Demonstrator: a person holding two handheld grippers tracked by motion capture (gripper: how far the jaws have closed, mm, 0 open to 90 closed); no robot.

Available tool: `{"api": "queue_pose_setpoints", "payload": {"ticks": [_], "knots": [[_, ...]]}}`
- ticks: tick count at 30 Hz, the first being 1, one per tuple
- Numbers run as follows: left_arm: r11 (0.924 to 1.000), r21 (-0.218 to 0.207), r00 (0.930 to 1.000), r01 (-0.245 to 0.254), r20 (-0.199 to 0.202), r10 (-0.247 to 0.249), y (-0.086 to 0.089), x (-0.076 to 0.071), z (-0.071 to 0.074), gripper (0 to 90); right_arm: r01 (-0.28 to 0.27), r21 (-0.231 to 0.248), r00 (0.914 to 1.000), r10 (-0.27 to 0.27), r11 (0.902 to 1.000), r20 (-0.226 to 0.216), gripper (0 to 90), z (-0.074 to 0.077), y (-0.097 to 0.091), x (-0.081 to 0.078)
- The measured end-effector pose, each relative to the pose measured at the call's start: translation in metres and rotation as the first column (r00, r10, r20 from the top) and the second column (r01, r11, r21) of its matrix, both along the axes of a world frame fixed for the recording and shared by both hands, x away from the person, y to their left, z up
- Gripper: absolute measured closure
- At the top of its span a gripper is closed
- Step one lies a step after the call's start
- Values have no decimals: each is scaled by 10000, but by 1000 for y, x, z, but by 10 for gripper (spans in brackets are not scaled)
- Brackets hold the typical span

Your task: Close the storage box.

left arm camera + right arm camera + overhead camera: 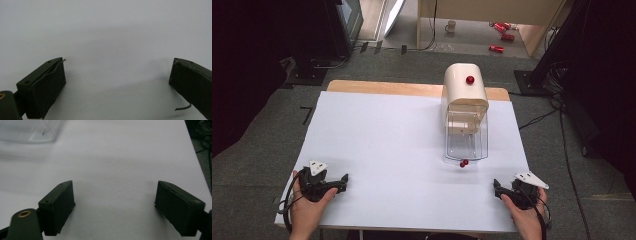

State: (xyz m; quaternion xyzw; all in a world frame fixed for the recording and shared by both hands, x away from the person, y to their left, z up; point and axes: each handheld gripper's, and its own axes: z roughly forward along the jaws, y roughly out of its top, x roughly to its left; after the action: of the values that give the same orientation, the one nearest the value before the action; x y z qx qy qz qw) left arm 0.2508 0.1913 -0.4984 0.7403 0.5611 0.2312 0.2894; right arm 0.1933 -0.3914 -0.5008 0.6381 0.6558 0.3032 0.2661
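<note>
1. Resting both hands near the front edge of the white table [377, 135], I hold my left gripper [345, 179] at the near left corner and my right gripper [496, 188] at the near right. Both sets of fingers stand spread wide with nothing between them; the left gripper view [117, 82] and the right gripper view [115, 202] show only bare white surface in the gap.

2. The nearest thing to work on is the pair of small red balls [464, 163], touching each other, lying on the table just in front of the clear bin [466, 142] of the cream-coloured machine [464, 87]. They sit ahead and to the left of my right gripper, well apart from my left.

3. What could go wrong, as I judge it:
   - The balls are round and small, so a nudge from one finger could send them rolling away, even off the table.
   - Closing off-centre could squirt a ball out sideways.
   - Coming in too high or fast, I could knock the clear bin, whose transparent wall [30, 132] is hard to see.
   - Grabbing both at once could leave one loose.

4. Writing: I can read no brand, label or text anywhere; the red cans [497, 48] on the floor beyond are too small to make out.
</note>
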Motion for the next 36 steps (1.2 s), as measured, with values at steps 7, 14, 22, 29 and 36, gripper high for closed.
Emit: {"api": "queue_pose_setpoints", "payload": {"ticks": [7, 14, 22, 29, 36], "knots": [[10000, 5, 10000, 5, 15, -5, 0, 0, 0, 4, -197, 285, 9990, 185, 9994, 418, 213, 10, 17, -7], [10000, 5, 10000, 3, 16, -3, 0, 0, 0, 4, -578, 792, 9950, 510, 9952, 859, 256, 24, 33, -11], [10000, 12, 10000, 8, 19, -8, 0, 0, 0, 4, -952, 959, 9908, 849, 9908, 1057, 309, 34, 54, -8], [10000, -3, 10000, 6, 6, -6, 0, 0, 0, 4, -1223, 984, 9867, 1104, 9876, 1191, 382, 41, 74, -2], [10000, -1, 10000, 7, 12, -7, 0, 0, 0, 4, -1414, 889, 9812, 1277, 9859, 1447, 531, 45, 94, 4]]}}
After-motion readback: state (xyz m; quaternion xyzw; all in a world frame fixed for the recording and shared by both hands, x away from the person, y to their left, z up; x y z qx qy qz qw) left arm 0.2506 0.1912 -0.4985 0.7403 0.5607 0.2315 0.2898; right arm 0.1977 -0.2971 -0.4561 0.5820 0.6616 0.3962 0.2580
